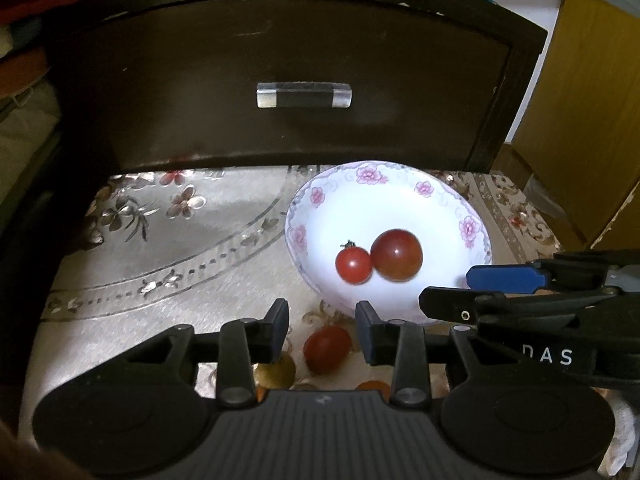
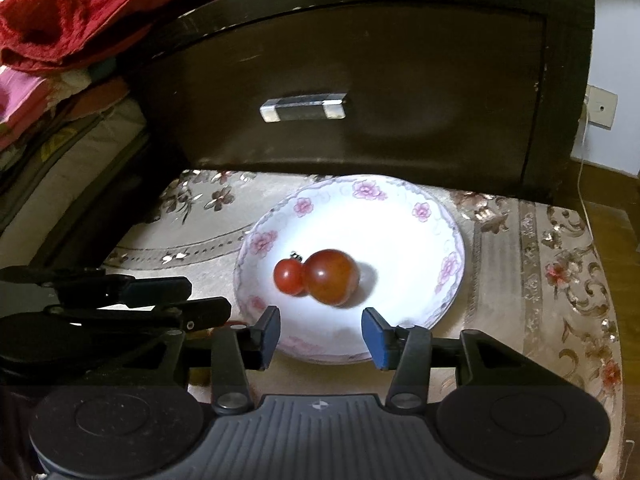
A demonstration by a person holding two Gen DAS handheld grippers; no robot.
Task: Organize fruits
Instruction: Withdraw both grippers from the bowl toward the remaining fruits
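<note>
Floral cloth point(image 1: 168, 248): two tomatoes point(image 1: 397, 255) on one plate point(image 1: 400, 200).

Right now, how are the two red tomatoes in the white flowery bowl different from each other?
The small bright red tomato is clearly smaller than the big darker brownish-red tomato. The small one shows a little dark green stem on top; no stem shows on the big one. The small one lies to the left, the big one to the right. Both are round, shiny and lie side by side, seemingly touching, in the white bowl with pink flowers.
</note>
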